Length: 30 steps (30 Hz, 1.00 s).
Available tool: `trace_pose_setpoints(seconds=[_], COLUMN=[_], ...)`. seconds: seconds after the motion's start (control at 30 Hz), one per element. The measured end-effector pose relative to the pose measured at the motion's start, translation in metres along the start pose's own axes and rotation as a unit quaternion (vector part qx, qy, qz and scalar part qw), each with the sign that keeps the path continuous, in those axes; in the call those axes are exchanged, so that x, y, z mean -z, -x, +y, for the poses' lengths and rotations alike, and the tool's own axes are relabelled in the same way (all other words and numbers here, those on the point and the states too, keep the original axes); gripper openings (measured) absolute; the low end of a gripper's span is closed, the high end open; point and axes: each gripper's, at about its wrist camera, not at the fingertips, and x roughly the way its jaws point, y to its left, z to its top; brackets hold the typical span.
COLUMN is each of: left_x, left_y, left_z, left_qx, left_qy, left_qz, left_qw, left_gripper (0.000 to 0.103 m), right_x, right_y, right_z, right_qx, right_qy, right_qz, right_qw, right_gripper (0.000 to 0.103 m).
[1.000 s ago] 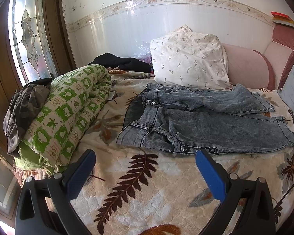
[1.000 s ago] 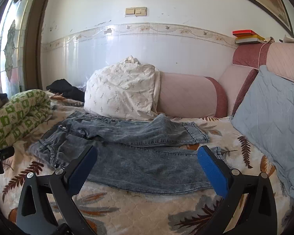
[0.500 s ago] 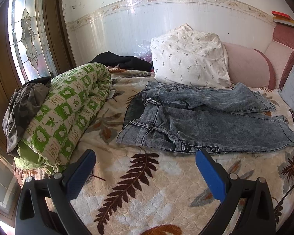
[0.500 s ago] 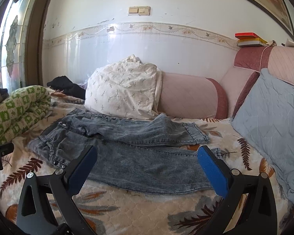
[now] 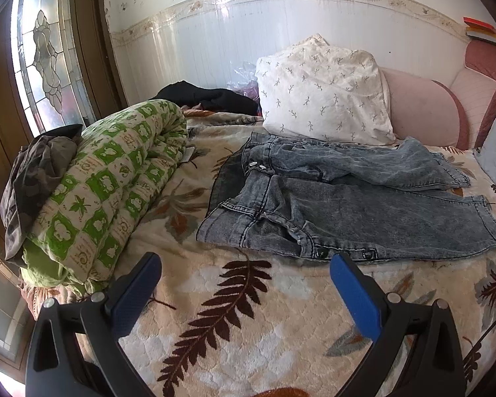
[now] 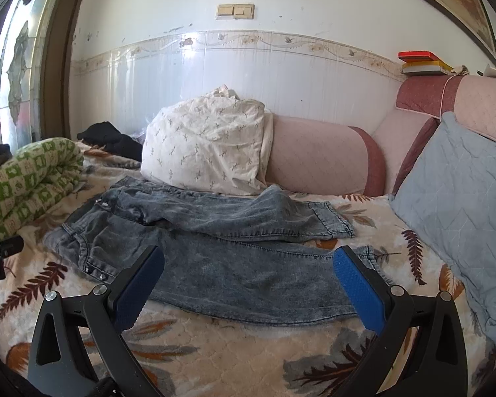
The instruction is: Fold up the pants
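My left gripper [image 5: 244, 264] and right gripper [image 6: 248, 258] both hang with jaws spread wide, holding nothing, above the leaf-patterned blanket [image 5: 234, 324]. The jeans [image 5: 347, 205] lie unfolded across the bed, waistband toward the green rolled quilt [image 5: 109, 192], legs below the white pillow [image 5: 324, 92].

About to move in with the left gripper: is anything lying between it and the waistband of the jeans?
Nothing: in the left wrist view only bare leaf-print blanket lies between the open left gripper and the jeans waistband.
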Motion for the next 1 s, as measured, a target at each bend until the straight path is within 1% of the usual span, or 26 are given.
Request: trace_pose_setpoints(seconds=[0.43,0.7,1.0], left_x=[-0.014,-0.020,-0.029], left_y=[-0.029,-0.050,-0.071], left_z=[-0.003,-0.008,-0.005], left_qx=[-0.001,0.004,0.000], left_qy=[-0.002,-0.009,-0.008], left_qz=[0.016,0.029,0.042], left_qw=[0.9999,0.9995,0.9991], left_gripper=[0.103,0.103,0.103], right_x=[0.003,0.008,0.015], right_y=[-0.027,-0.040,-0.062], right_z=[-0.013,-0.017,-0.023], right_qx=[-0.004,0.003,0.013], right_qy=[-0.038,-0.042,-0.048], right_qz=[0.042,0.063,0.093], right_qw=[0.998,0.997,0.994], right_gripper=[0.103,0.103,0.103])
